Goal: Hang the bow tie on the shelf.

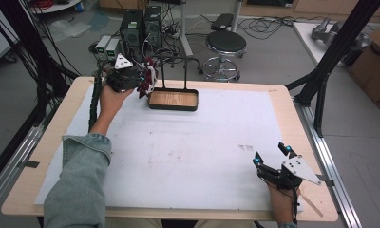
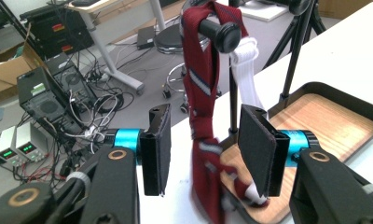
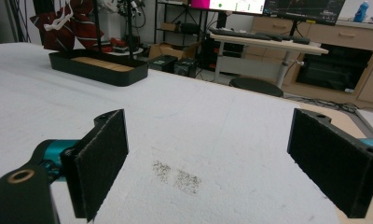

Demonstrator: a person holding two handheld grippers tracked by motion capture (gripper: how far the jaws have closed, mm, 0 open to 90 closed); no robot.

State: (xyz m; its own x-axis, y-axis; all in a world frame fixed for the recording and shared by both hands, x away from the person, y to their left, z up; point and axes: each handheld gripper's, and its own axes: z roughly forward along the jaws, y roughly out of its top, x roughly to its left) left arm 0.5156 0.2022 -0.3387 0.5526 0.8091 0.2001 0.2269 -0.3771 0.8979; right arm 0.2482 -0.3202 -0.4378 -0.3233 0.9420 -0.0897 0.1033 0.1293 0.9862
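Your left gripper [image 2: 203, 149] stands open around a dark red, white-striped tie [image 2: 204, 93] draped over the rack's black bar [image 2: 220, 32]; your right gripper [image 1: 272, 157] rests open.

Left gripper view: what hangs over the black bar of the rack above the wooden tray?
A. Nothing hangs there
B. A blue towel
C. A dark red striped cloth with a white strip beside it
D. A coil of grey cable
C: a dark red striped cloth drapes over the black bar, a white strip beside it, down between the open jaws of the left hand-held gripper toward the wooden tray.
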